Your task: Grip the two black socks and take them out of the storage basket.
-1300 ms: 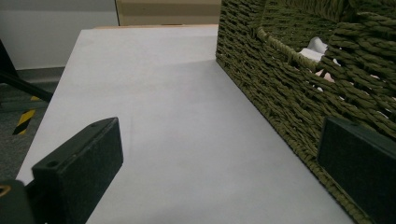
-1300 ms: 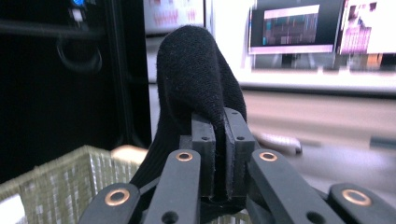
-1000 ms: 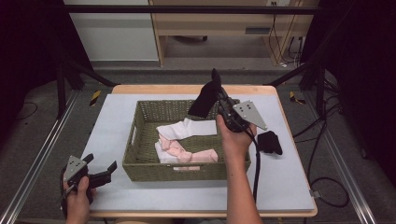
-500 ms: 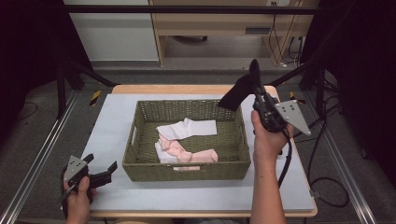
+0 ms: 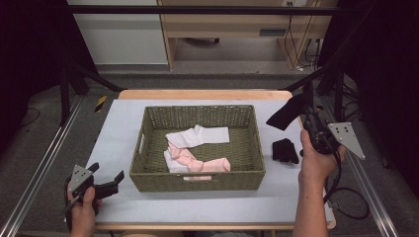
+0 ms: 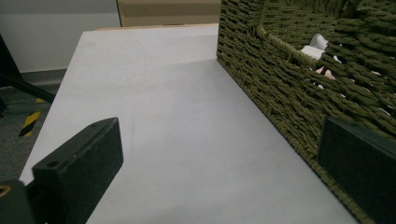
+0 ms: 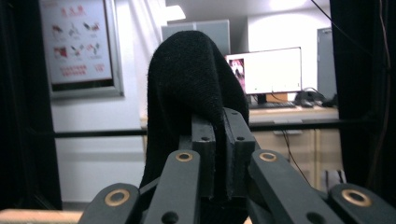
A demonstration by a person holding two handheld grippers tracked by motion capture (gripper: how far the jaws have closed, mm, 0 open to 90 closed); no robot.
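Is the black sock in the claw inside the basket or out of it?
Out. The right claw pinches the black sock in the air beside the basket, past the table's right edge.

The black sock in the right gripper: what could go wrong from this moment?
1. The right gripper pinches the black sock by a small fold, and the rest hangs free, so it may slip out.
2. It is held beyond the table's right edge; if it slips, it may land on the floor rather than in the basket.
3. Another black sock lies below and could be knocked.
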